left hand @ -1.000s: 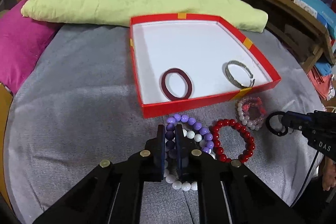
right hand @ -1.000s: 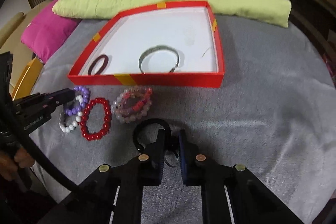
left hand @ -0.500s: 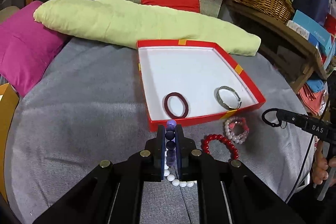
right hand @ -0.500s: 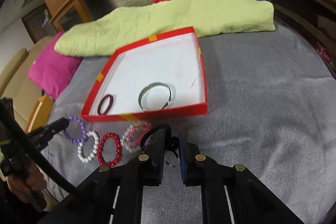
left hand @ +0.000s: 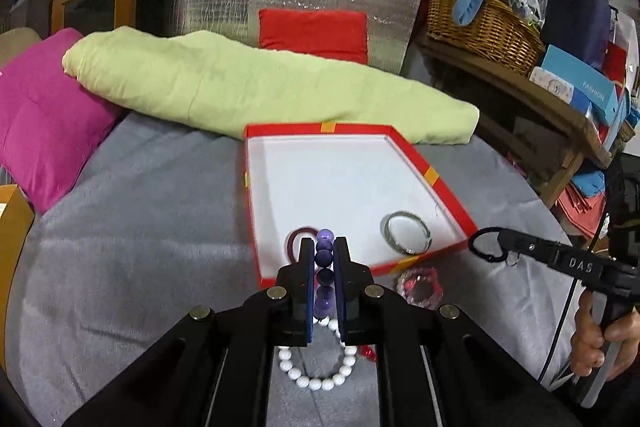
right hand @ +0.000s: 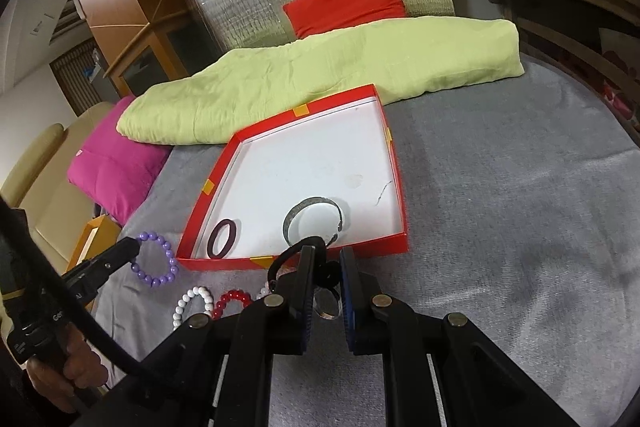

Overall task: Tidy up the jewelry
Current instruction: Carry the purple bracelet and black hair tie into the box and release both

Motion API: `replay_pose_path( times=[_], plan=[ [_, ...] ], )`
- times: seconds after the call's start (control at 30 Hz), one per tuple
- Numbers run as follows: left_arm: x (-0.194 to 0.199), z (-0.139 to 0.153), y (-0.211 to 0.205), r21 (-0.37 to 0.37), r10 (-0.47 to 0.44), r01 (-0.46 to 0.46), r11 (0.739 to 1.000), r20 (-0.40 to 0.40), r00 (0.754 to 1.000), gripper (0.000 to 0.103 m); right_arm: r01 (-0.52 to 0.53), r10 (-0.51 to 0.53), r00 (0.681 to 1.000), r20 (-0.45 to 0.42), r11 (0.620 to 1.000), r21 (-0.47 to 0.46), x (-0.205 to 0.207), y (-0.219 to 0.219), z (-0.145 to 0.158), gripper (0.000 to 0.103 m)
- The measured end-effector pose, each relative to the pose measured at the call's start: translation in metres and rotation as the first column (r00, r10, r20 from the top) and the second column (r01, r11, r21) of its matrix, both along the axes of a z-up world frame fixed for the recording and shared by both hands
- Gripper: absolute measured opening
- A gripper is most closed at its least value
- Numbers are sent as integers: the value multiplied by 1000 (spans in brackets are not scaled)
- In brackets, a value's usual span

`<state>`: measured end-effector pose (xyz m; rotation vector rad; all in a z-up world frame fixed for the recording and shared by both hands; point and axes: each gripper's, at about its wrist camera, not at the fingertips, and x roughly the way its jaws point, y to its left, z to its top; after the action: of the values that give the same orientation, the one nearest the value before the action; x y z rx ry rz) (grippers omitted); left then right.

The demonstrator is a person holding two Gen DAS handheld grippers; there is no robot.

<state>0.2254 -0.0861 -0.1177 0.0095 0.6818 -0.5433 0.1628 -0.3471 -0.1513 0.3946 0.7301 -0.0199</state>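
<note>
My left gripper [left hand: 324, 247] is shut on a purple bead bracelet [left hand: 324, 267] and holds it in the air near the front edge of the red box [left hand: 432, 175]. The bracelet hangs from the gripper in the right wrist view [right hand: 158, 265]. My right gripper [right hand: 325, 259] is shut on a black ring-shaped piece [right hand: 288, 259], also lifted; it shows in the left wrist view [left hand: 486, 245]. In the box lie a dark red bangle [right hand: 221, 239] and a silver bangle [left hand: 408, 231]. A white bead bracelet [left hand: 320, 367], a red bead bracelet [right hand: 232, 301] and a pink bead bracelet [left hand: 420, 285] lie on the grey cloth.
A pale green rolled blanket [left hand: 260, 87] lies behind the box, a magenta cushion [left hand: 36, 115] at the left. A wicker basket [left hand: 480, 23] stands on a wooden shelf at the right. A red cushion [left hand: 314, 31] leans on a silver foil panel.
Both grippers have risen from the cloth with their loads. The purple bracelet left the white one and now hangs over the box's front edge. The black ring moved toward the box.
</note>
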Motion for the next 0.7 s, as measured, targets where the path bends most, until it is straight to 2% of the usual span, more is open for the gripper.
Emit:
replay_pose_path(
  times=[0.37,0.53,0.7],
  plan=[
    [28,6,-26,-77,-11,14,997,40,999,10,26,-27,999,31,999,39,44,-4,0,13],
    [51,-1,-42,-102,-15,16,995,17,1000,10,49,-51,999,16,996,81,74,-5,-4,13],
    [71,-13,-56,-127,-21,16,992,-35,999,10,82,-81,997,-15,993,81,112,-8,-17,13]
  ],
)
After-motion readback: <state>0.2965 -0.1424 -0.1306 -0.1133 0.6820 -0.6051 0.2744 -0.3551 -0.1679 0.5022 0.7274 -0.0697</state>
